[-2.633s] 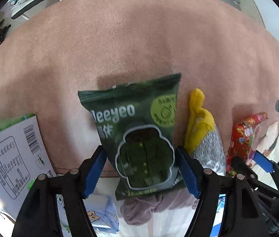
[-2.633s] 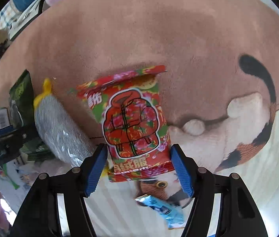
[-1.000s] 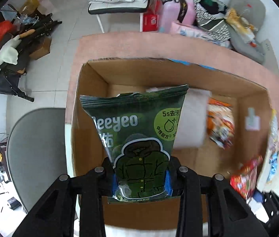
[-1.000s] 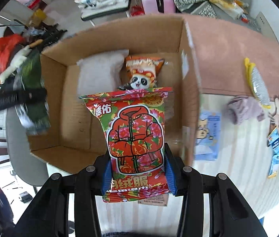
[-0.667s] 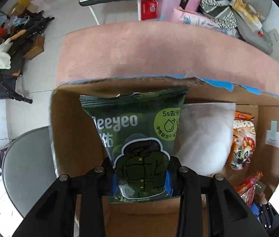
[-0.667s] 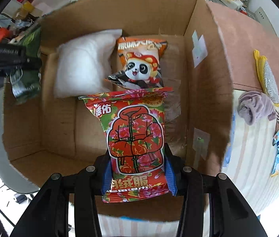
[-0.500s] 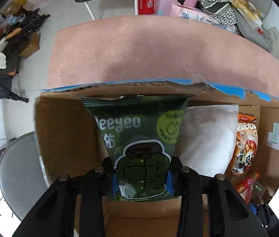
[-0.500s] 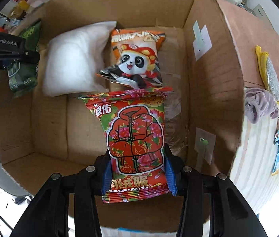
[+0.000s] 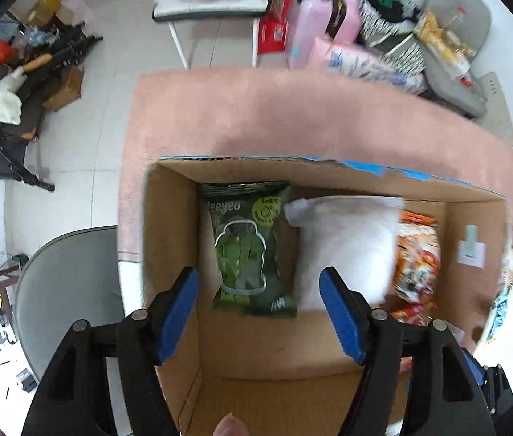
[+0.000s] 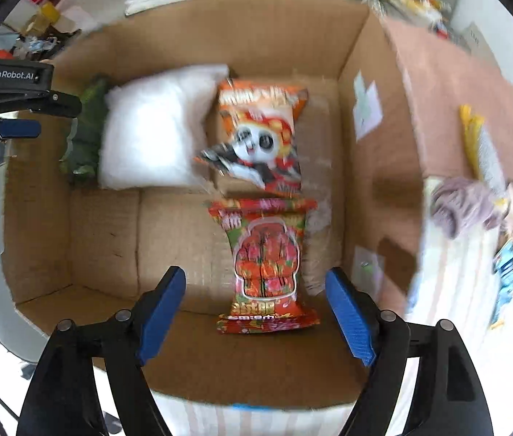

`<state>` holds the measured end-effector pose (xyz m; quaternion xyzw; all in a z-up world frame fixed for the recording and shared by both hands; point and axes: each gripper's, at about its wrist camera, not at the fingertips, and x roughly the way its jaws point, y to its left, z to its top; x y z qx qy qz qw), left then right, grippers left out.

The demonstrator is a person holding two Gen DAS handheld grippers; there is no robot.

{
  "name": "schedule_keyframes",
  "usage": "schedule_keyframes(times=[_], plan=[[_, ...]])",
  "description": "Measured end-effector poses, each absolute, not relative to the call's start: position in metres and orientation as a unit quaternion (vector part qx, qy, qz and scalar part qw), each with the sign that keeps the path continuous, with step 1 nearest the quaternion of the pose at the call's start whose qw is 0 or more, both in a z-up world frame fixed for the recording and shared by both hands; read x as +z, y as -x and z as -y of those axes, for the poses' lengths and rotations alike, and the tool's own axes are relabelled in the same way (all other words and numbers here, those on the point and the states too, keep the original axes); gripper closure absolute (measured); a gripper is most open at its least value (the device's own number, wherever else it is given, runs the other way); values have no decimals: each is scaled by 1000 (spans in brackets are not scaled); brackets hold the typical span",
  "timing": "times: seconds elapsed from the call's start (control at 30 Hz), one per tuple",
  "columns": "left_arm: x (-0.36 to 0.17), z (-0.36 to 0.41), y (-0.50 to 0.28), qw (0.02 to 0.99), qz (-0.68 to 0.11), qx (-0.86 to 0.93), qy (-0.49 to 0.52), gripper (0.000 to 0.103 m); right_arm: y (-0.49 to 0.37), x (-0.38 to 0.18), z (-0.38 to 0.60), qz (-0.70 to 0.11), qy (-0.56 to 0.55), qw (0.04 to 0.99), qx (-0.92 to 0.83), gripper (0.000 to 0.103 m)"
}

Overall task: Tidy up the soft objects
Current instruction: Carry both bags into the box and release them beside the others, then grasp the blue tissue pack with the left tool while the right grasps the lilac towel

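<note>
A cardboard box (image 9: 169,225) (image 10: 365,167) stands open below both grippers. The green packet (image 9: 249,247) lies inside it at the left end, beside a white pillow (image 9: 347,247) (image 10: 151,138); in the right wrist view the green packet (image 10: 82,145) is mostly hidden behind the pillow. The red flowered packet (image 10: 265,261) lies in the box in front of an orange panda packet (image 10: 260,138) (image 9: 416,254). My left gripper (image 9: 260,312) is open and empty above the box. My right gripper (image 10: 256,312) is open and empty above the red packet.
The box sits on a pink rug (image 9: 292,120). A purple cloth (image 10: 463,207), a yellow-and-silver bag (image 10: 481,145) and a blue packet (image 10: 507,265) lie on the floor right of the box. A grey chair (image 9: 67,283) stands left of it. Clutter lines the far wall.
Both grippers have opened and let go of their packets. The green packet and the red packet have dropped into the box, and both grippers have risen above it.
</note>
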<state>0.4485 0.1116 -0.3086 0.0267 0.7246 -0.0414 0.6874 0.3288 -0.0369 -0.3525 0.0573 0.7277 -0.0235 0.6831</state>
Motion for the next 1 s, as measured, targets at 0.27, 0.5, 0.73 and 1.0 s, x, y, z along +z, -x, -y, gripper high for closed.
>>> schedule_keyframes(times=[0.27,0.5,0.73,1.0], plan=[[-233,-102,-371,751,-655,-65,-54,2,-310,-274,43,-673,-44,738,-17,0],[-194,-95,-321,784,-617,-41,-47,1,-275,-218,63,-638,-70,767,-6,0],[-166,-33,-296,797,-585,-63,-135,1,-240,-192,105,-628,-117,769,-2,0],[-209,130,-305,723,-557,-186,-364,1,-204,-213,219,-636,-169,749,-85,0]])
